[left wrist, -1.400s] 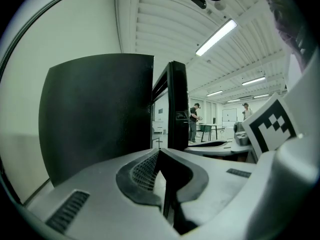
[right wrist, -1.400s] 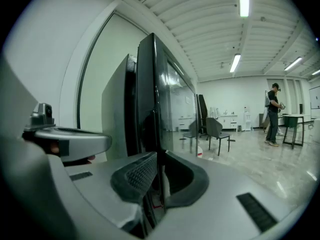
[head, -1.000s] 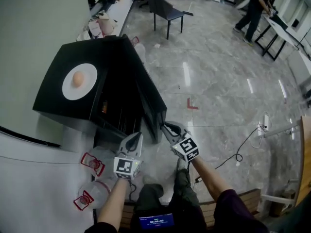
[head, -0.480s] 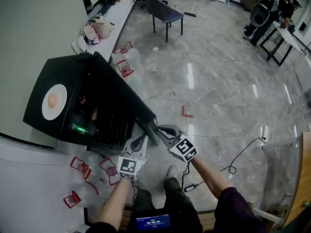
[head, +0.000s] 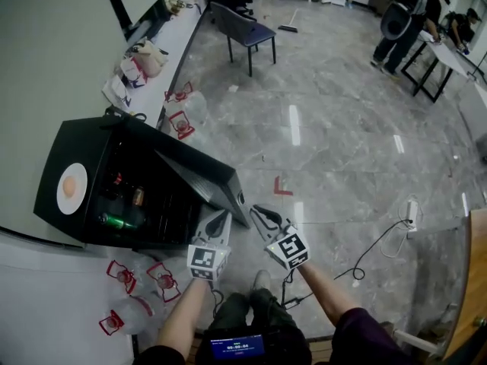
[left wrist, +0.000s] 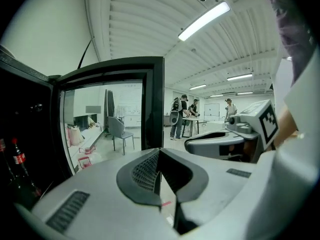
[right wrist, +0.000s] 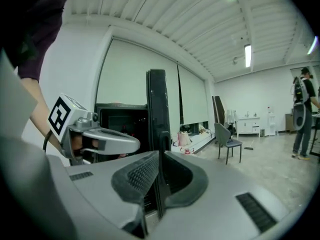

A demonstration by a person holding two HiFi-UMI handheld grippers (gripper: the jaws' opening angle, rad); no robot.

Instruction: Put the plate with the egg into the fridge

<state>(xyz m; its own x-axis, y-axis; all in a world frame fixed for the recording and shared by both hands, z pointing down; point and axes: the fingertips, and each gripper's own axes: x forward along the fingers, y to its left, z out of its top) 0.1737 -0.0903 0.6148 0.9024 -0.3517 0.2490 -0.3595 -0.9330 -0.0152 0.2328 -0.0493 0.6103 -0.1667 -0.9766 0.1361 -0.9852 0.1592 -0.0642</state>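
A white plate (head: pixel 62 201) with a brown egg (head: pixel 70 187) lies on top of the black mini fridge (head: pixel 80 154) at the left of the head view. The fridge door (head: pixel 199 175) stands swung open toward me. My right gripper (head: pixel 256 211) is at the door's free edge. In the right gripper view the door's thin edge (right wrist: pixel 157 109) runs between the jaws of my right gripper (right wrist: pixel 159 176), which are shut on it. My left gripper (head: pixel 221 217) hangs just beside it, shut and empty, with the pads of the left gripper (left wrist: pixel 159 171) pressed together.
Bottles and a green can (head: pixel 114 220) stand inside the fridge. Water jugs with red handles (head: pixel 144 280) lie on the floor by my left arm. A chair (head: pixel 243 29), a counter with bags (head: pixel 144 59), a floor cable (head: pixel 373 245) and people (head: pixel 407 14) are farther off.
The fridge door has swung wider open with my right gripper on its edge, showing the shelves inside. The plate with the egg stays on top. My left gripper remains shut.
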